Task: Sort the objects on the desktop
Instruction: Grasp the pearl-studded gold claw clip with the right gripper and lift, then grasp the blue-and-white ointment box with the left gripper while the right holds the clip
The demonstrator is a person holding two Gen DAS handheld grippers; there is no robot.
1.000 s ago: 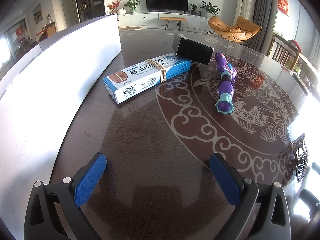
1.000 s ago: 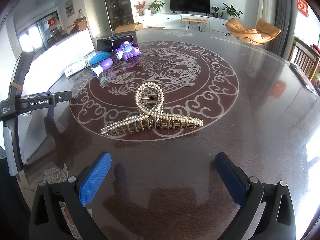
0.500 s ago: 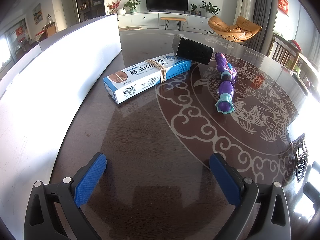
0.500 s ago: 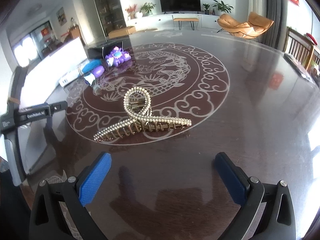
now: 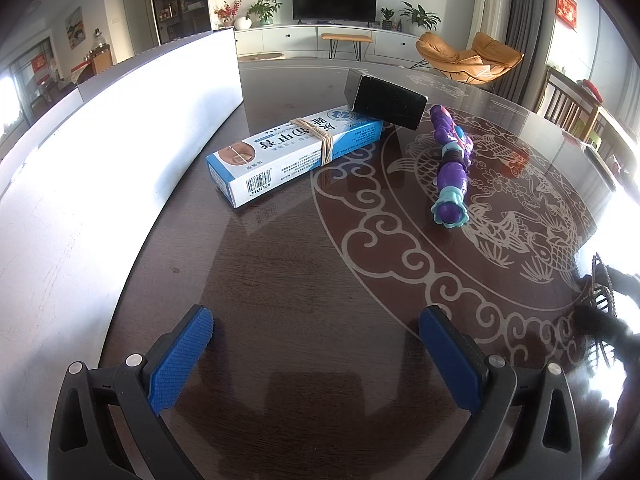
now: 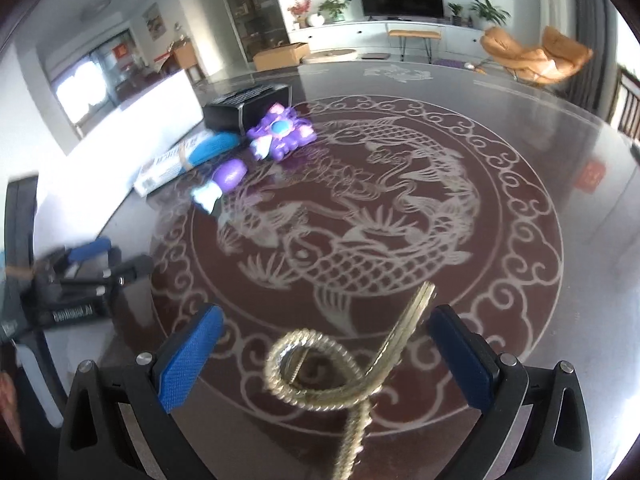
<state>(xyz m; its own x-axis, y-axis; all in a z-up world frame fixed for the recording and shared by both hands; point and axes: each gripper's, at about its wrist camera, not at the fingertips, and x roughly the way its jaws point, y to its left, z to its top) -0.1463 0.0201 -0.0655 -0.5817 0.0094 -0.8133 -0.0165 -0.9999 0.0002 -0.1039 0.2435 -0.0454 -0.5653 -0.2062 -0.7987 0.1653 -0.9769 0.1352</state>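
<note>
1. A white storage bin (image 5: 120, 152) runs along the left edge of the dark carved table (image 5: 304, 280).
2. The left gripper (image 5: 316, 332) hovers low over bare tabletop, level, its 2 blue pads spread wide with nothing between them.
3. Ahead, a blue-and-white carton (image 5: 296, 152) wrapped in rubber bands lies flat, its long axis running from near left to far right, its far end at a black box (image 5: 386, 100).
4. Right of it, a purple toy (image 5: 452, 168) lies lengthwise, flower end nearest the camera.
5. The right gripper (image 6: 324, 330) stands spread around a gold hair claw (image 6: 344, 376), which sits between the pads, apparently tilted, loop to the left; blur hides any contact.
</note>
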